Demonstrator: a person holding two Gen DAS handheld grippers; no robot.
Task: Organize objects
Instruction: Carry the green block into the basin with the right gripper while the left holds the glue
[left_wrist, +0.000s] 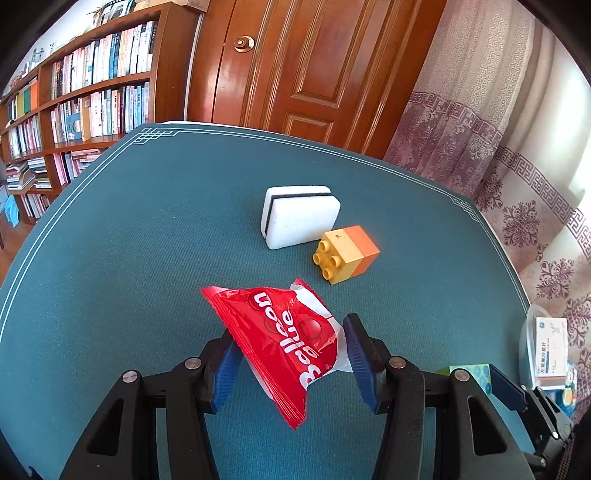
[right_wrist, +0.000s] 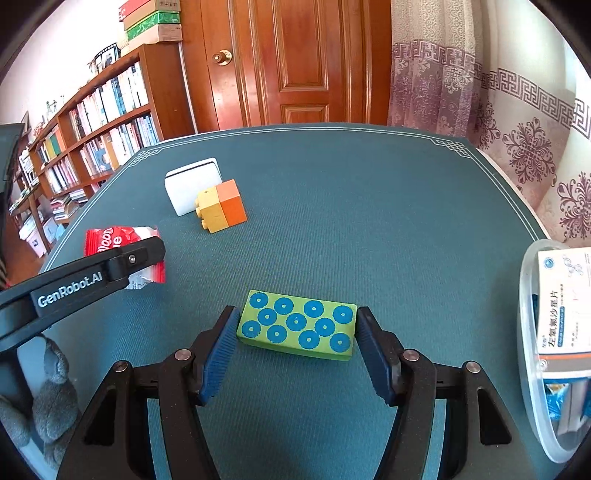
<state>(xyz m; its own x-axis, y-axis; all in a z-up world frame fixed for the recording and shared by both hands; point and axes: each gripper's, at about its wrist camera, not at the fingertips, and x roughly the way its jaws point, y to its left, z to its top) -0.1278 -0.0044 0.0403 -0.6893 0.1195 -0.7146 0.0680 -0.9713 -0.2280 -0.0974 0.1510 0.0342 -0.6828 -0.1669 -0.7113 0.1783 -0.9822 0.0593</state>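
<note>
While the left claw (left_wrist: 290, 354) grips the red Balloon packet (left_wrist: 284, 339), sponge (left_wrist: 299, 216) sits at 12. Right claw (right_wrist: 297, 336) brackets green block (right_wrist: 299, 325), contact unclear.

1. My left gripper (left_wrist: 291, 354) points forward and slightly down; its blue ribbed pads (left_wrist: 225, 373) close against both sides of a red snack packet (left_wrist: 284, 339), which is tilted between them.
2. From the right wrist camera, my left gripper (right_wrist: 147, 258) appears in side profile, reaching in from the left edge, the packet (right_wrist: 118, 236) at its tip.
3. My right gripper (right_wrist: 297, 347) sits low, jaws spread, fingertips flanking the ends of a green block (right_wrist: 297, 325); whether the pads (right_wrist: 219, 354) touch it, I cannot tell.
</note>
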